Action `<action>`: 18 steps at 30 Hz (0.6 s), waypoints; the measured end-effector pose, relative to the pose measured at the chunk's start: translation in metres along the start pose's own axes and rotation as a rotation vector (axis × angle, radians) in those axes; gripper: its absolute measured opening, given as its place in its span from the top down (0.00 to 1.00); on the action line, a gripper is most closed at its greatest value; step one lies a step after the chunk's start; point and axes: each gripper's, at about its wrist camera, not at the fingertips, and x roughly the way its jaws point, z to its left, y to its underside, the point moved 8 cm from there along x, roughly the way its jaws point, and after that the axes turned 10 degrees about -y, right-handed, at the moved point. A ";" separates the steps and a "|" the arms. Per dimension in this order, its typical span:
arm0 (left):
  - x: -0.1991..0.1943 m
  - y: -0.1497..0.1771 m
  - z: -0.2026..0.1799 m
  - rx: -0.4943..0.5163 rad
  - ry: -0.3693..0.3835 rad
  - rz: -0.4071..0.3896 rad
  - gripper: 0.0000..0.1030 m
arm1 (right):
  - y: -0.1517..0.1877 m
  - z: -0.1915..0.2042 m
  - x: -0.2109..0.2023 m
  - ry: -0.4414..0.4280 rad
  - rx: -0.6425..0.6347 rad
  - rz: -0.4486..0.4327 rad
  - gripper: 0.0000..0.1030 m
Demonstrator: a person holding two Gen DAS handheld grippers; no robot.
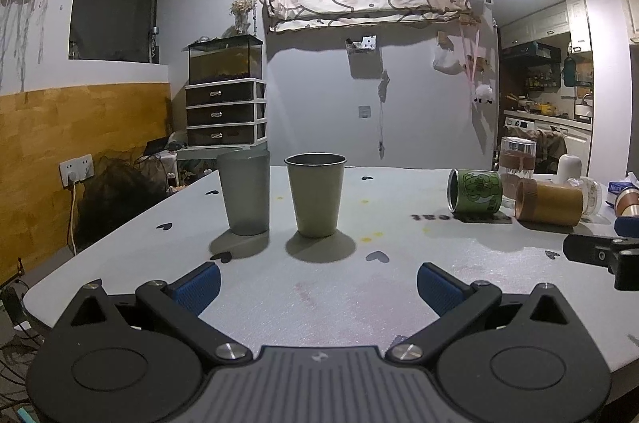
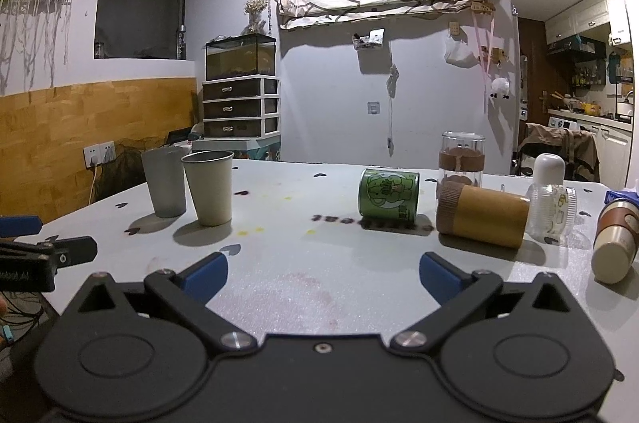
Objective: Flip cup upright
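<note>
while both grippers gape empty, the green cup lies sideways beyond the right gripper.

On the table, two upright cups stood side by side at the left. To their right, a printed cup and a sleeved cup lay on their sides, a glass jar standing behind them.

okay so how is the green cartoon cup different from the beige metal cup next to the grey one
The green cup lies on its side, mouth toward the left; the beige cup stands upright, mouth up. The green cup is a straight cylinder with a cartoon print; the beige cup is plain and tapers toward its base. The green cup looks shorter and squatter than the beige cup. Both rest on the white table, untouched by either gripper.
</note>
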 end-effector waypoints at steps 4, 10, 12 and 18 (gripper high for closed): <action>0.001 -0.001 0.000 -0.002 -0.004 0.002 0.00 | 0.000 0.002 0.000 -0.001 -0.003 0.003 0.00; 0.002 0.000 0.003 -0.006 -0.009 0.006 0.00 | 0.001 0.003 0.001 -0.001 -0.006 0.006 0.00; 0.002 0.000 0.004 -0.007 -0.010 0.007 0.00 | 0.001 0.003 0.001 -0.001 -0.006 0.006 0.00; 0.002 0.000 0.004 -0.009 -0.013 0.007 0.00 | 0.002 0.003 0.001 -0.001 -0.006 0.005 0.00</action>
